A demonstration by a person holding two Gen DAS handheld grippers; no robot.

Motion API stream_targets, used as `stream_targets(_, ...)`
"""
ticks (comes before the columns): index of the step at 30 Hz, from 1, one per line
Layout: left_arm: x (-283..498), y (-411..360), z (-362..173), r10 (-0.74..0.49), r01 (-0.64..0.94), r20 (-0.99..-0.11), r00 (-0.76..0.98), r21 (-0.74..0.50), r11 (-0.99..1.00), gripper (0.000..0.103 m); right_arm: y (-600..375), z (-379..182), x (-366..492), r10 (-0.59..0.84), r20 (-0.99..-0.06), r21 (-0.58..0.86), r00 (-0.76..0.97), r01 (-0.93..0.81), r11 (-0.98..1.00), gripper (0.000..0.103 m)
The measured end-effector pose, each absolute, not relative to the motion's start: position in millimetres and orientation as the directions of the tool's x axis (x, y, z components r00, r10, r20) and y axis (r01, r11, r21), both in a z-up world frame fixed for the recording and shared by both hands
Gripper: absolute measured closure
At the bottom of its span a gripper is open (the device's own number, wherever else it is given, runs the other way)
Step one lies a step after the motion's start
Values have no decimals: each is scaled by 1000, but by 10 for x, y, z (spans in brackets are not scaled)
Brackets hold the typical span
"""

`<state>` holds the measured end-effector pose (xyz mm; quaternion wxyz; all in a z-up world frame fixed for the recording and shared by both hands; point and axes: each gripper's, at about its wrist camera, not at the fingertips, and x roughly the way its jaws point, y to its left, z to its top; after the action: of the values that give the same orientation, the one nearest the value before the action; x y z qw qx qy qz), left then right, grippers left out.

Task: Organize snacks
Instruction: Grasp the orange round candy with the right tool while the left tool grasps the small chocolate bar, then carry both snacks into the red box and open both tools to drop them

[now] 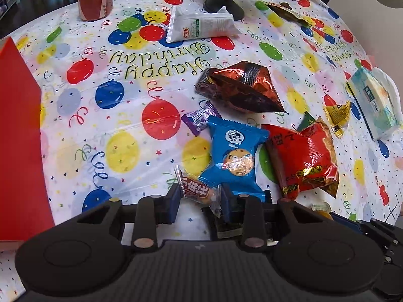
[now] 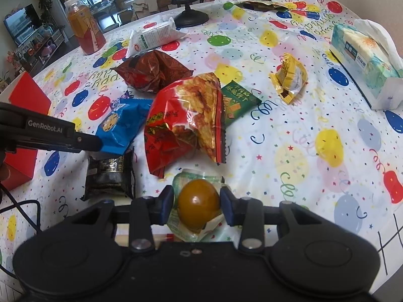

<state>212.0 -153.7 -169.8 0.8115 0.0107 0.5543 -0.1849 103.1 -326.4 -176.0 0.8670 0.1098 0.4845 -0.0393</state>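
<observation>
My left gripper (image 1: 200, 197) is shut on a small clear-wrapped snack stick (image 1: 199, 191), just above the table near a blue cookie packet (image 1: 235, 157). My right gripper (image 2: 197, 202) is shut on a packed brown egg (image 2: 198, 203). A red snack bag (image 2: 186, 120), a dark red foil bag (image 2: 153, 71), a green cracker packet (image 2: 236, 100), a black packet (image 2: 109, 176), a yellow packet (image 2: 289, 78) and a purple candy (image 1: 199, 119) lie spread on the balloon tablecloth (image 2: 314, 151). A red box (image 1: 20, 138) stands at the left.
A white pouch (image 1: 199, 26), a drink bottle (image 2: 85, 29) and a globe stand (image 2: 191, 16) stand at the back. A tissue pack (image 2: 362, 55) lies at the right. The left gripper's body (image 2: 50, 136) reaches in from the left in the right wrist view.
</observation>
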Motion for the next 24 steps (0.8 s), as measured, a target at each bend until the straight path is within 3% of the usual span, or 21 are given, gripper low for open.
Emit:
stream_targets(11,1876,-1371,-1384,-266,274,-886,379,-167,947,71,-3215,-1448,920,54,-808,171,587,146,974,65)
stream_targets(24,1666,-890,-722,-235,195,-837,495,-157,968,71,-2754,-903,1088,152,-734,191,662,-13,981,65)
